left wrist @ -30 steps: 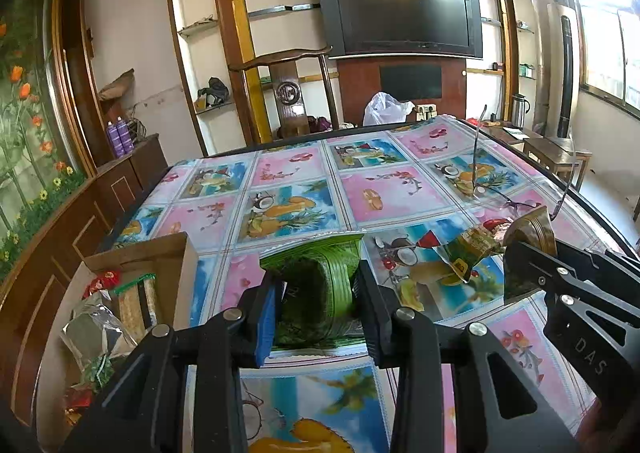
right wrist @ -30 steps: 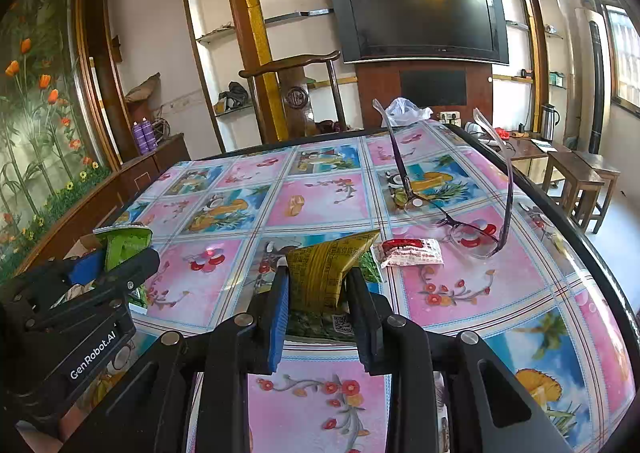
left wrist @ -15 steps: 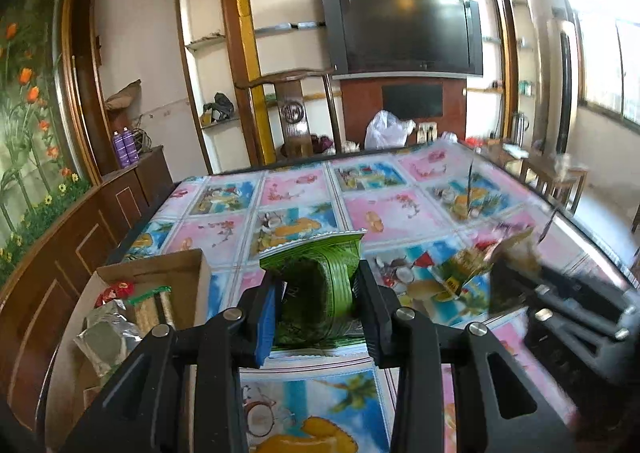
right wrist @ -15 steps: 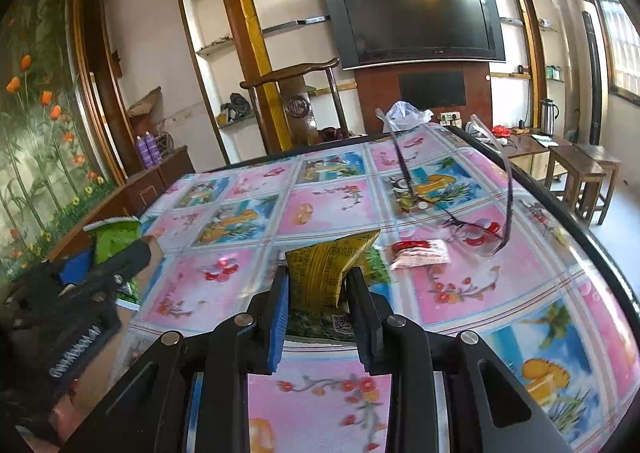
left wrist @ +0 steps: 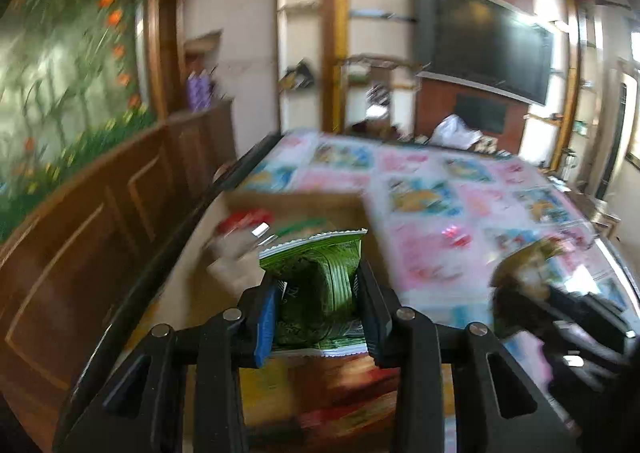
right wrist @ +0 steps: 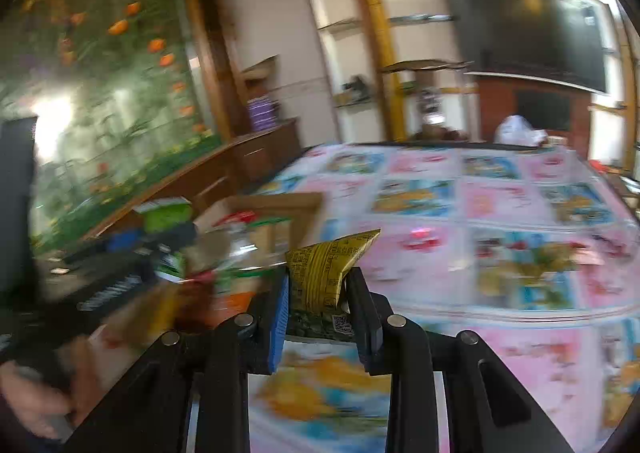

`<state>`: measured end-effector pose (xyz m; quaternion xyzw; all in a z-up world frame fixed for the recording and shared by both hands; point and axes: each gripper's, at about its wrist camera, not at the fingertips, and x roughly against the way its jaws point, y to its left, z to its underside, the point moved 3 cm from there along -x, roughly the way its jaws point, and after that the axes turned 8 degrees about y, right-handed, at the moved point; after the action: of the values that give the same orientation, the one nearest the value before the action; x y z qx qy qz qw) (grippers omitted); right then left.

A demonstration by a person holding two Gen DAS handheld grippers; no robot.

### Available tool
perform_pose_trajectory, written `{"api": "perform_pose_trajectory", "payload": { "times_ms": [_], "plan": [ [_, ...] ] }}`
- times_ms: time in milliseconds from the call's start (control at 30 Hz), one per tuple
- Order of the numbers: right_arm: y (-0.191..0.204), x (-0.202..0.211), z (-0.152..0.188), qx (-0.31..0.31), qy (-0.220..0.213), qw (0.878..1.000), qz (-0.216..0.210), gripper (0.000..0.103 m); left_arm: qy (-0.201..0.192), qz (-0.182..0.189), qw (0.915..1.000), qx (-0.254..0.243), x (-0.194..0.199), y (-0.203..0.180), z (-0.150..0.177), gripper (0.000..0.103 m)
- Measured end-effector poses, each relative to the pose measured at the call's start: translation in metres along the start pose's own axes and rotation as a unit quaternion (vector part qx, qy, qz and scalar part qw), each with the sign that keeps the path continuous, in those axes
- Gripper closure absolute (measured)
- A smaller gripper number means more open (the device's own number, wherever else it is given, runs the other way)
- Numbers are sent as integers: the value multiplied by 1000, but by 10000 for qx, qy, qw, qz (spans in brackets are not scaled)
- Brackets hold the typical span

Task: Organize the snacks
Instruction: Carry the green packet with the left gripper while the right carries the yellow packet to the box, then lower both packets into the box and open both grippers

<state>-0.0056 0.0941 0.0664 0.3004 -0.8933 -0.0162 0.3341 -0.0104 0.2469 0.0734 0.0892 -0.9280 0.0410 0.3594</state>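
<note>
My left gripper (left wrist: 318, 289) is shut on a green snack packet (left wrist: 320, 273) and holds it above the near end of a cardboard box (left wrist: 296, 200) at the table's left edge. The box holds several snack packets (left wrist: 244, 225). My right gripper (right wrist: 318, 289) is shut on a yellow snack packet (right wrist: 326, 267), held over the table just right of the same box (right wrist: 280, 201). The left gripper with its green packet (right wrist: 166, 215) shows blurred at the left of the right wrist view. Both views are motion-blurred.
The table carries a colourful patterned cloth (right wrist: 500, 205) with a small red packet (right wrist: 420, 239) lying on it. A dark wooden cabinet (left wrist: 120, 213) runs along the left side. A television (left wrist: 484, 49) and a chair stand beyond the far edge.
Both grippers have swung left toward the cardboard box, each still holding its packet. The box now lies straight ahead of the left gripper.
</note>
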Motion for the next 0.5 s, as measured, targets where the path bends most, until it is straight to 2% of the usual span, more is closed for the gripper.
{"api": "perform_pose_trajectory", "payload": {
  "times_ms": [133,233,367,500],
  "plan": [
    [36,-24,4,298,291,9986,-332,72,410,-37,9985,356,-22,42,12,68],
    [52,-42,3,465,427,9973,-371,72,511,-48,9976,456,-31,50,16,68],
    [55,-68,-5,414,597,9967,-373,72,635,-50,9967,512,-40,52,19,68],
    [42,-94,-9,159,843,9953,-449,72,646,-239,9960,563,-46,56,18,68]
  ]
}}
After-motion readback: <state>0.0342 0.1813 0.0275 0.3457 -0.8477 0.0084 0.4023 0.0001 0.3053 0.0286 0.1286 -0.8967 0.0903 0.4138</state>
